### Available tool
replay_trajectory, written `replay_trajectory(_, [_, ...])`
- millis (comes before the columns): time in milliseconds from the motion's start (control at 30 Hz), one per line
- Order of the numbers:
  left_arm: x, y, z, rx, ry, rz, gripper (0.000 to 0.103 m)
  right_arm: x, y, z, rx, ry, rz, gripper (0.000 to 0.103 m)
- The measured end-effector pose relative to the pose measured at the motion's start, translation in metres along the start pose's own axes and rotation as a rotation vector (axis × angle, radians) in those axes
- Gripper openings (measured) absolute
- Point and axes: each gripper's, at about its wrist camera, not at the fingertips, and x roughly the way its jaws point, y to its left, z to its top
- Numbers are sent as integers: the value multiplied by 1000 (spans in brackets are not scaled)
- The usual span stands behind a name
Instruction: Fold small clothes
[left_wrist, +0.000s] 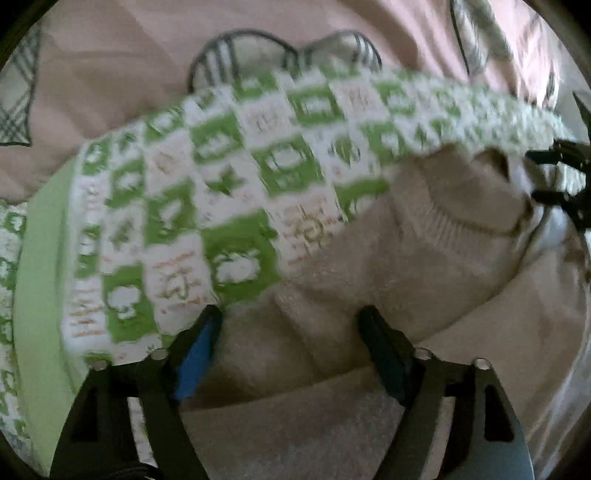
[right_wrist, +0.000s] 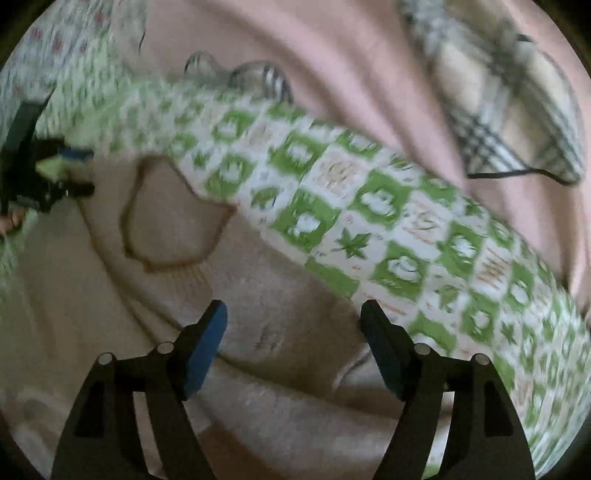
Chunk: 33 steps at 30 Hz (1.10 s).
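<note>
I'm seeing both grippers, left (left_wrist: 291, 328) and right (right_wrist: 293, 325), hanging with fingers spread wide, gripping nothing. The green checked garment (left_wrist: 207, 192) is draping over a beige knit (left_wrist: 369, 266) (both blurred) on pink bedding (left_wrist: 110, 66).

Your soft beige knit garment (left_wrist: 369, 258) with ribbed neckband, matt green-checked printed cloth (right_wrist: 369, 206), smooth pink sheet (left_wrist: 129, 55), matt black plastic fingers (right_wrist: 384, 347).
</note>
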Motion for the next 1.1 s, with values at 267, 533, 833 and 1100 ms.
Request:
replay_trajectory(267, [-28,-12,9,-22,-157,126,7,-44,-46,-9,322,-190,-80,1])
replay_trajectory(533, [-7,-12,11,-84,-137,208,14,-3,-52,-15,415,-91,-80,2])
replay_trajectory(833, [-113,3,-43,-268,-214,144,55,-113,-22,-62,485,-248,18,58])
replay_trajectory(1100, [-177,-40,-186,-408,-209,3,61,-180,49,-155,503,-253,128,58])
